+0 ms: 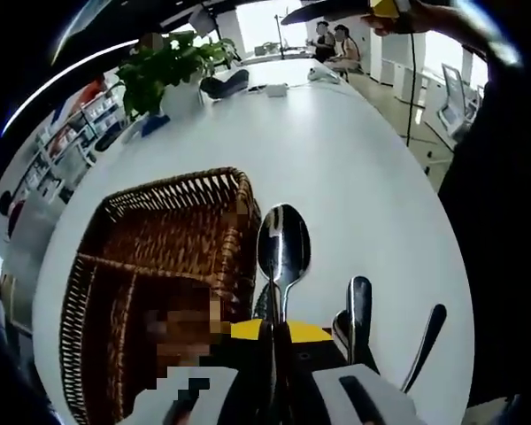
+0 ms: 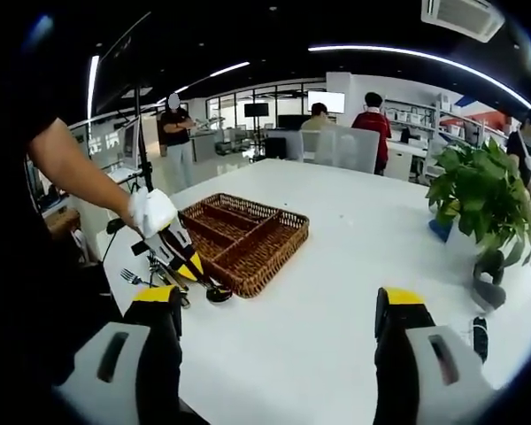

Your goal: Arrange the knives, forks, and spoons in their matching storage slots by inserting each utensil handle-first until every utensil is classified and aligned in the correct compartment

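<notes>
My left gripper point(image 1: 279, 335) is shut on the handle of a steel spoon point(image 1: 283, 241), whose bowl points forward just beside the near right corner of the brown wicker tray point(image 1: 173, 188). In the right gripper view a gloved hand holds that left gripper point(image 2: 179, 251), and the spoon point(image 2: 218, 293) hangs low over the table at the front corner of the wicker tray point(image 2: 274, 257). The tray's long compartments look empty. Loose utensils point(image 1: 360, 305) lie on the white table to the spoon's right, among them a fork point(image 2: 134, 280). My right gripper point(image 2: 279, 341) stands open over bare table.
A potted plant point(image 1: 164, 62) point(image 2: 482, 190) stands on the white table point(image 2: 354, 239) beyond the tray. Dark objects point(image 1: 226, 84) and a white box lie at the far end. People sit and stand at desks behind. The table's edge runs close by the loose utensils.
</notes>
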